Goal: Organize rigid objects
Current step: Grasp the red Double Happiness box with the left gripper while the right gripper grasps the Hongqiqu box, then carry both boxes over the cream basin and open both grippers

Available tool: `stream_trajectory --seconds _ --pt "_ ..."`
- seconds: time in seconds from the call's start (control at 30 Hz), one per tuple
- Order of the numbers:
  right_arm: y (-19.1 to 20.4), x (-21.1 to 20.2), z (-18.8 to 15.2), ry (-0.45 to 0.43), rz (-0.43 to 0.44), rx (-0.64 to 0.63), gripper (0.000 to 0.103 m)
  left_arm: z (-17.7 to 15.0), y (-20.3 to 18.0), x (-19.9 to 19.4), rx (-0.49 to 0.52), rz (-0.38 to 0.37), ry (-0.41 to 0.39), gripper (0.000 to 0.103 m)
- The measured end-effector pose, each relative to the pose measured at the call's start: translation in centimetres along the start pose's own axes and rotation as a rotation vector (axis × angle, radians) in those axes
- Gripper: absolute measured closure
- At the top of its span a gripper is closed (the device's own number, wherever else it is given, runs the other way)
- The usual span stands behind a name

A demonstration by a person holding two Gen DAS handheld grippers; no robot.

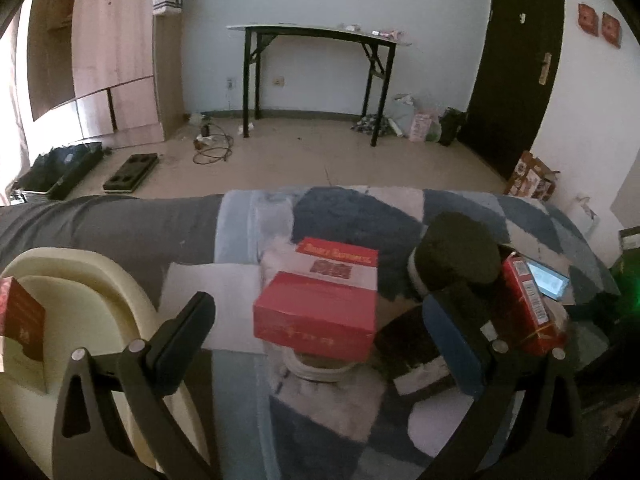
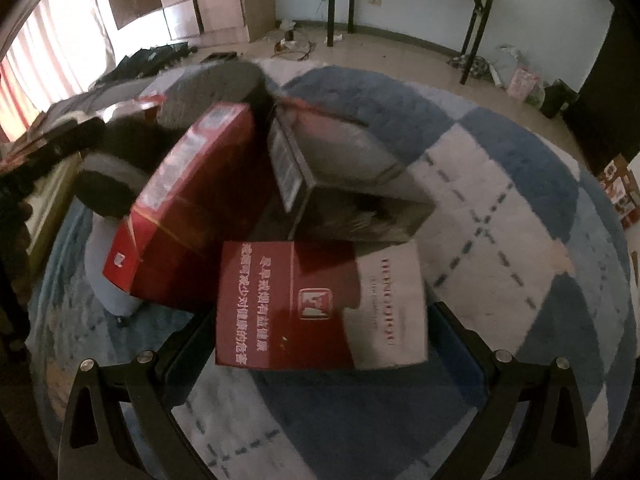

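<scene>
In the left wrist view my left gripper (image 1: 320, 320) is open, its fingers either side of a red box (image 1: 316, 316) that rests on a white roll on the blue-and-white rug (image 1: 340, 420). A red-and-white box (image 1: 340, 260) lies behind it. A cream bin (image 1: 100, 292) at the left holds a dark red box (image 1: 22, 316). In the right wrist view my right gripper (image 2: 320, 320) is shut on a red-and-white box (image 2: 320, 304). A red carton (image 2: 188, 208) and a dark box (image 2: 352, 184) lie just beyond it.
A black round cushion (image 1: 456, 252) and a red carton (image 1: 528, 304) sit at the right of the left view, with a phone (image 1: 548, 280) behind. A black folding table (image 1: 320, 80), a wardrobe (image 1: 112, 52) and floor clutter stand beyond the rug.
</scene>
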State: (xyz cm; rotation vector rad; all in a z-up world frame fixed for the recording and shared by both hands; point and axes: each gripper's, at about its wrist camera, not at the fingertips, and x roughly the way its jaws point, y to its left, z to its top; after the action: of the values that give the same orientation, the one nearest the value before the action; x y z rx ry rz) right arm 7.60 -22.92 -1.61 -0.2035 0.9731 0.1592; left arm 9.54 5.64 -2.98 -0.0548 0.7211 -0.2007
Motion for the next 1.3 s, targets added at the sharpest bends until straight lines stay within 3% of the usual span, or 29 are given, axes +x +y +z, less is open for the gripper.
stream_trajectory --seconds 0.13,0.17,0.23,0.3,0.37,0.67,0.97,1.3 --pt "0.5 0.6 0.2 -0.007 -0.016 -0.005 0.0 -0.1 0.7 0.3 -0.019 0.012 -0.016 0.003" --pt "0.4 0.6 0.2 -0.012 -0.009 0.0 0.0 -0.1 0.9 0.3 -0.038 0.002 -0.02 0.008" --pt "0.3 0.8 0.1 -0.025 -0.002 0.007 0.0 -0.1 1.3 0.4 -0.06 -0.05 -0.019 0.031" --pt "0.2 0.8 0.0 -0.032 -0.003 0.004 0.003 0.0 1.0 0.5 -0.049 -0.047 -0.005 0.041" --pt "0.5 0.5 -0.1 -0.047 0.002 -0.011 0.015 -0.2 0.7 0.7 -0.019 -0.034 -0.002 0.042" --pt "-0.4 -0.7 -0.3 -0.049 -0.005 -0.038 0.015 0.4 1.7 -0.8 -0.023 -0.027 0.004 0.042" --pt "-1.0 -2.7 -0.5 -0.053 0.033 -0.034 0.015 1.6 3.4 -5.6 -0.041 -0.039 -0.102 0.042" --pt "-2.4 -8.1 -1.3 -0.196 0.054 0.012 0.015 2.3 3.4 -8.3 -0.014 -0.048 -0.167 0.042"
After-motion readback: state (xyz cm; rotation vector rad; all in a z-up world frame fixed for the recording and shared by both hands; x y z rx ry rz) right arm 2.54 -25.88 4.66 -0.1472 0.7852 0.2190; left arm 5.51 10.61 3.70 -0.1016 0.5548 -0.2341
